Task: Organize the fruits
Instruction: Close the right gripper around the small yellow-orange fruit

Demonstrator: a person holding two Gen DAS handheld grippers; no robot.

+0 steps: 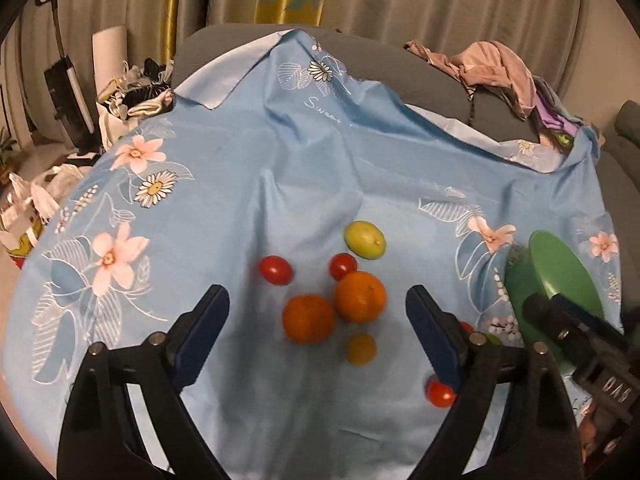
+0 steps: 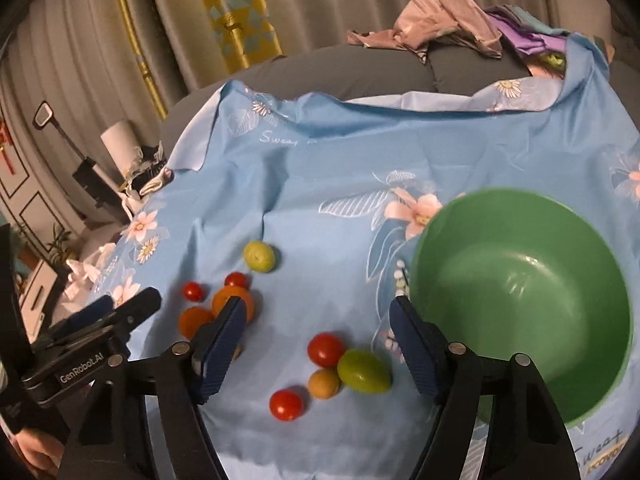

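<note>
Both our grippers, left [image 1: 318, 316] and right [image 2: 316, 332], hover released over loose fruit; soft cloth [image 1: 280, 152] risks tomatoes [image 2: 285, 405] rolling before reaching the bowl [image 2: 420, 264].

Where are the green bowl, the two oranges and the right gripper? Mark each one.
green bowl [image 2: 520, 292]: right wrist view, bare inner wall.
oranges [image 1: 360, 297]: left wrist view, middle of the farther orange; the nearer one [image 1: 308, 319] touches it.
right gripper [image 2: 316, 340]: right wrist view, midway between its open fingertips.

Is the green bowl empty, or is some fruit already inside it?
Empty: the green bowl shows only its bare inside.
</note>
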